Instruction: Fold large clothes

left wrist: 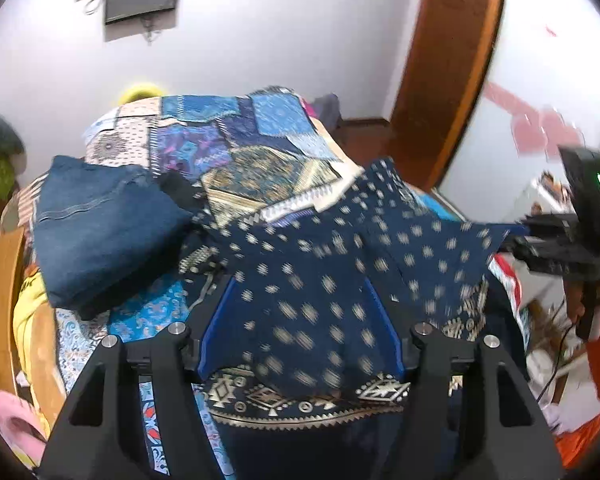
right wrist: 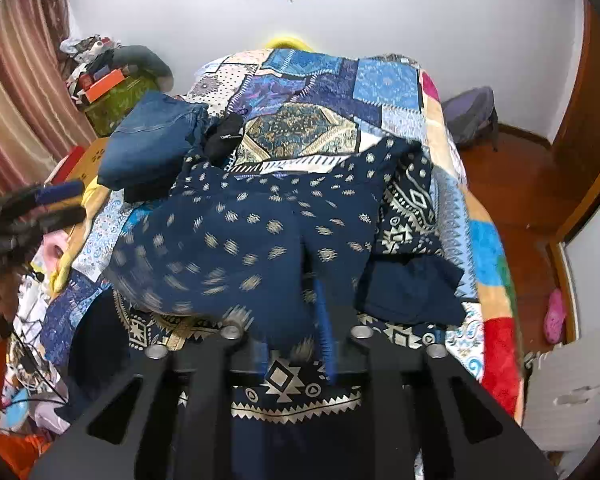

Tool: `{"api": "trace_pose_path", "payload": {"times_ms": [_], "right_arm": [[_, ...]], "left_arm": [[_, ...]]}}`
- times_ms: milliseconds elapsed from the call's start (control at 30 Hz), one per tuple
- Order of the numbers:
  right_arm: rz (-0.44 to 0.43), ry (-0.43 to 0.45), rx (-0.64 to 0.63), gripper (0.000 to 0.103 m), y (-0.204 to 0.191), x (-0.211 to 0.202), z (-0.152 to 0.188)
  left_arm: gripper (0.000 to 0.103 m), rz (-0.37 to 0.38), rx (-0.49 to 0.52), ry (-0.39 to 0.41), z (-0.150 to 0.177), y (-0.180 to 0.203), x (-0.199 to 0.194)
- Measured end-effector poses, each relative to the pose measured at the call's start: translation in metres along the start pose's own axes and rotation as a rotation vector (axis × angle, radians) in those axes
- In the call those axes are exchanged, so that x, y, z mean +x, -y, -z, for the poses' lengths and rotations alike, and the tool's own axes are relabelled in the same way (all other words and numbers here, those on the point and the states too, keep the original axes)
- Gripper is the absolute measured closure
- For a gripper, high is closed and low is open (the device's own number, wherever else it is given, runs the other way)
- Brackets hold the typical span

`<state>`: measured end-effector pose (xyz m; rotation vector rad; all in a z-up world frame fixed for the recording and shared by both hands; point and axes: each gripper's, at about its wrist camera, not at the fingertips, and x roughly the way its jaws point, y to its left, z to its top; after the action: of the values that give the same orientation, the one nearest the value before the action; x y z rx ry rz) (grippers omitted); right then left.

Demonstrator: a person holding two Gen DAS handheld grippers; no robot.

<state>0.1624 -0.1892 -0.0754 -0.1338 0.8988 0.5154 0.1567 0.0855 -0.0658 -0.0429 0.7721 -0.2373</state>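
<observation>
Behind everything we see a white wall with a dark screen at the top of both views, and below it a bed with a patchwork bedspread (right wrist: 384, 84) in blue and beige, which is our work surface. On it, in the left part of both pictures, folded jeans (left wrist: 100, 232) lie as a flat packet; we judge this piece as finished.

In the centre lies the piece in hand, a large navy garment (right wrist: 260, 232) with pale dots and a geometric border. It is spread over the near half of the bed. One layer seems laid over another, with the border showing at the lower edge and at the right in the right wrist view.

Our left gripper (left wrist: 300, 320) has its blue fingers (left wrist: 216, 320) well apart. The dotted cloth lies between and over them, and the fingers do not seem to press on it. For our right gripper (right wrist: 300, 328), the cloth covers the fingers almost fully and only one blue strip shows. The gap looks narrow, but we cannot tell if it grips the fabric.

We judge that one fold of the navy garment is being laid down. The further folds to a compact packet like the jeans are still left.
</observation>
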Motion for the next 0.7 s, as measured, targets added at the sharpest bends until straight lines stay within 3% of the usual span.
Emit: {"api": "trace_pose_path", "payload": {"times_ms": [133,333,433,533,700], "right_arm": [[0.014,0.070,-0.007,0.052,-0.001,-0.017,-0.002],[-0.007,0.123,0.038,0.049,0.005,-0.025,-0.020],[-0.002,0.126,0.060,0.046,0.008,-0.016,-0.027],[-0.011,0.091,0.092,0.045,0.013,0.005,-0.031],[-0.019,-0.049,0.145,0.045,0.020,0.055,-0.021]], "left_arm": [[0.039,-0.054,-0.027,0.018,-0.012,-0.019,-0.007],[0.035,-0.119,-0.027,0.002,-0.032,-0.042,-0.001],[0.033,-0.130,-0.027,-0.044,-0.031,-0.049,0.019],[0.033,-0.114,-0.023,-0.115,-0.021,-0.046,0.048],[0.033,-0.055,-0.042,-0.248,0.007,-0.035,0.101]]}}
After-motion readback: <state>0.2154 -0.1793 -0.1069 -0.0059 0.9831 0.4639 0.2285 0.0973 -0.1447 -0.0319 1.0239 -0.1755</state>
